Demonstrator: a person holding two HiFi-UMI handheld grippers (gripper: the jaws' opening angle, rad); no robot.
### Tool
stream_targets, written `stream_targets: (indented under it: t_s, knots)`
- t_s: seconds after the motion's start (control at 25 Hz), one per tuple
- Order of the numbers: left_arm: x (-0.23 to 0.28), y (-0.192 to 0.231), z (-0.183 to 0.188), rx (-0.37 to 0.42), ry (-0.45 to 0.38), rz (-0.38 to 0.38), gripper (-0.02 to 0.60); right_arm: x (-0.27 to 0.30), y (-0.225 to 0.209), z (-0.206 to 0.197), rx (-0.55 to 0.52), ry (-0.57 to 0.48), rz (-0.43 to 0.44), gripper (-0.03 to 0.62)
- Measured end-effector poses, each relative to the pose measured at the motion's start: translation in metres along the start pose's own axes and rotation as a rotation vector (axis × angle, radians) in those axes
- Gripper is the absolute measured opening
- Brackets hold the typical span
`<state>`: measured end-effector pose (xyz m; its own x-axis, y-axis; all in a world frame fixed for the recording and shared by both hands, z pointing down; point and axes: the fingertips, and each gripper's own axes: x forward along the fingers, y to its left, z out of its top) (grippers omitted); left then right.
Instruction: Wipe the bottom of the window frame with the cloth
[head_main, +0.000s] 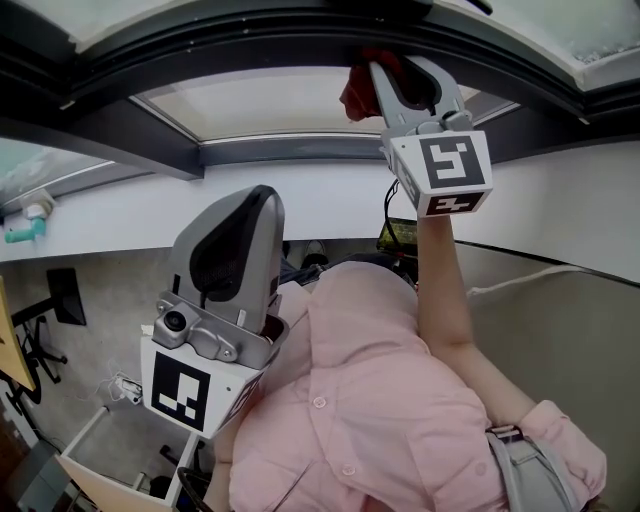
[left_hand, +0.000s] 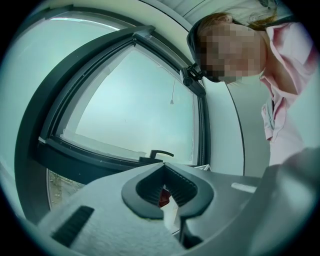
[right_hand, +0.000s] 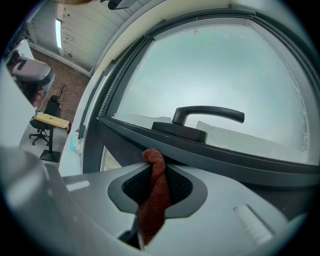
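Now | step: you held the right gripper clamped on the red cloth; its tip seemed to touch the bottom of the window frame, just below the handle | next: a sideways stroke along the frame, I judged, with steady pressure | left gripper: jaws together, empty, low by your chest | containers: none showed
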<state>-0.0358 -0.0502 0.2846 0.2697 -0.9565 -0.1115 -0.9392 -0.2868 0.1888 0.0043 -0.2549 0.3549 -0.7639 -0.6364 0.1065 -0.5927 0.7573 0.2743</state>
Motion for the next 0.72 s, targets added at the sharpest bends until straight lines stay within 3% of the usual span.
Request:
stream_targets:
  t_s: [0.72]
  knots:
    - [0.018, 0.018, 0.006, -0.009, -0.005, -0.064, 0.0, 0.0, 0.0, -0.001, 0.001, 0.011, -0.007, 0.064]
